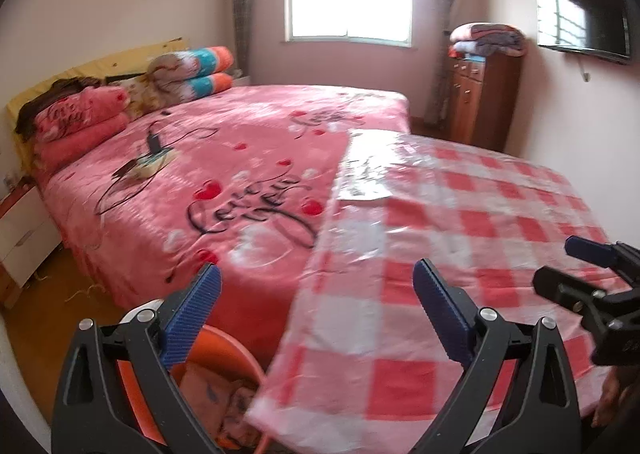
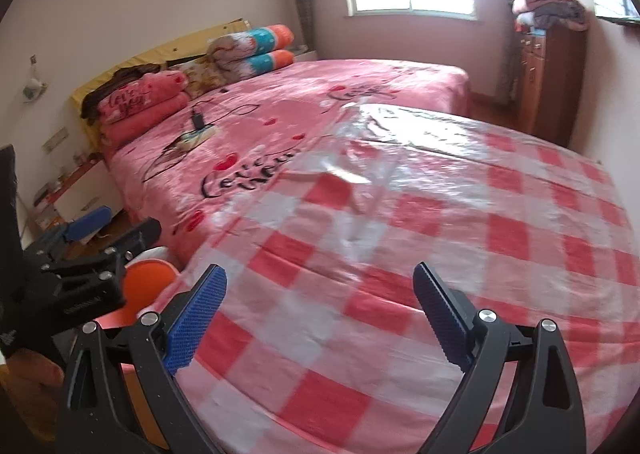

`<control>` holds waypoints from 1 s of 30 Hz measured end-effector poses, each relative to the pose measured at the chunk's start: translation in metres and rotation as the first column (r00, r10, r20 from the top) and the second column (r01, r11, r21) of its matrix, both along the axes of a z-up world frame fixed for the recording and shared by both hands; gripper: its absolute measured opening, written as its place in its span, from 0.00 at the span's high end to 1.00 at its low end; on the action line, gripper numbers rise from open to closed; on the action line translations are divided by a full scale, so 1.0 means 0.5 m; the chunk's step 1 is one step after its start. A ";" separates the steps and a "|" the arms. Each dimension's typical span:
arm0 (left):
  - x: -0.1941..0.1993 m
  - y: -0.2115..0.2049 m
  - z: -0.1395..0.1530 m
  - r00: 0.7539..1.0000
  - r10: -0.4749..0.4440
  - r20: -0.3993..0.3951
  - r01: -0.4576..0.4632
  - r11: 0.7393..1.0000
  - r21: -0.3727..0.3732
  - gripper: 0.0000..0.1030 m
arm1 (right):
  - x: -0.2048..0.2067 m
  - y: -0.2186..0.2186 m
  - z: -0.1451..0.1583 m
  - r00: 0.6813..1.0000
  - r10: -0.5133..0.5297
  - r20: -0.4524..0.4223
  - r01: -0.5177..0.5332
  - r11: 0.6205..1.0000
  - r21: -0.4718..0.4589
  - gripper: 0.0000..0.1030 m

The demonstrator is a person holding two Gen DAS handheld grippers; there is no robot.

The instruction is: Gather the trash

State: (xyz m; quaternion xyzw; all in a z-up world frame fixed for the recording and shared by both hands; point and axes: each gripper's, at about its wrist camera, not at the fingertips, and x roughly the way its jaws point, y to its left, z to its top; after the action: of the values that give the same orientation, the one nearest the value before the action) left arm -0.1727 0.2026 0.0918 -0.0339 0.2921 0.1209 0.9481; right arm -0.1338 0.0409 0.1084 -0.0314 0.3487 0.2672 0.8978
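A table with a red-and-white checked plastic cloth fills the right of the left wrist view; it also shows in the right wrist view. A clear plastic wrapper lies at its far left corner and shows in the right wrist view. An orange bin holding crumpled pinkish trash stands on the floor under the table's left edge; its rim shows in the right wrist view. My left gripper is open and empty above the bin and table edge. My right gripper is open and empty over the table.
A bed with a pink blanket stands behind the table, with folded quilts, a charger and cable on it. A white nightstand is at left. A wooden cabinet and wall TV are at right.
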 end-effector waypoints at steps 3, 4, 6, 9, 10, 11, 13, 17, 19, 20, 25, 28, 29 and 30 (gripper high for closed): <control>0.007 -0.038 0.012 0.999 -0.043 0.017 0.043 0.999 -0.002 0.06 | -0.008 -0.027 0.006 0.999 -0.036 0.023 0.036 0.999 -0.011 0.09; 0.008 -0.050 0.016 0.998 -0.058 0.023 0.058 0.998 -0.002 0.05 | -0.013 -0.041 0.010 0.998 -0.053 0.038 0.054 0.998 -0.017 0.09; 0.013 -0.076 0.022 0.996 -0.087 0.031 0.087 0.996 0.000 0.05 | -0.019 -0.060 0.012 0.996 -0.073 0.051 0.074 0.997 -0.023 0.09; 0.016 -0.113 0.032 0.992 -0.121 0.043 0.121 0.993 0.006 0.04 | -0.032 -0.099 0.020 0.991 -0.115 0.070 0.117 0.993 -0.021 0.09; 0.017 -0.128 0.037 0.989 -0.141 0.052 0.141 0.990 0.002 0.04 | -0.035 -0.107 0.020 0.989 -0.125 0.074 0.127 0.992 -0.018 0.09; 0.017 -0.138 0.040 0.987 -0.152 0.057 0.152 0.988 0.001 0.04 | -0.039 -0.120 0.022 0.987 -0.140 0.080 0.142 0.990 -0.017 0.08; 0.019 -0.163 0.048 0.982 -0.178 0.070 0.179 0.984 0.003 0.04 | -0.045 -0.144 0.026 0.982 -0.169 0.088 0.171 0.985 -0.013 0.08; 0.018 -0.208 0.061 0.971 -0.224 0.090 0.224 0.975 0.008 0.04 | -0.057 -0.192 0.032 0.972 -0.217 0.094 0.218 0.976 0.000 0.08; 0.018 -0.235 0.067 0.964 -0.248 0.097 0.248 0.969 0.016 0.04 | -0.064 -0.217 0.035 0.965 -0.244 0.097 0.245 0.970 0.009 0.08; 0.017 -0.246 0.070 0.962 -0.256 0.099 0.256 0.967 0.020 0.04 | -0.066 -0.226 0.036 0.962 -0.253 0.099 0.253 0.967 0.012 0.08; 0.011 -0.296 0.084 0.948 -0.296 0.119 0.296 0.955 0.021 0.04 | -0.085 -0.289 0.045 0.941 -0.321 0.111 0.319 0.947 0.035 0.08; 0.012 -0.318 0.089 0.940 -0.318 0.127 0.319 0.948 0.007 0.04 | -0.094 -0.321 0.049 0.928 -0.355 0.114 0.352 0.935 0.048 0.08; 0.012 -0.326 0.091 0.937 -0.325 0.131 0.328 0.945 0.001 0.04 | -0.098 -0.334 0.051 0.922 -0.370 0.117 0.366 0.929 0.052 0.08; 0.013 -0.333 0.091 0.935 -0.328 0.133 0.331 0.943 -0.002 0.04 | -0.103 -0.346 0.053 0.916 -0.383 0.119 0.379 0.924 0.055 0.07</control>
State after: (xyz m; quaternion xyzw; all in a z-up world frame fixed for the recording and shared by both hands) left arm -0.1662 0.0360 0.1375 -0.0039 0.2323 -0.0458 0.9716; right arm -0.1851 -0.1323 0.1348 0.0339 0.2857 0.0901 0.9535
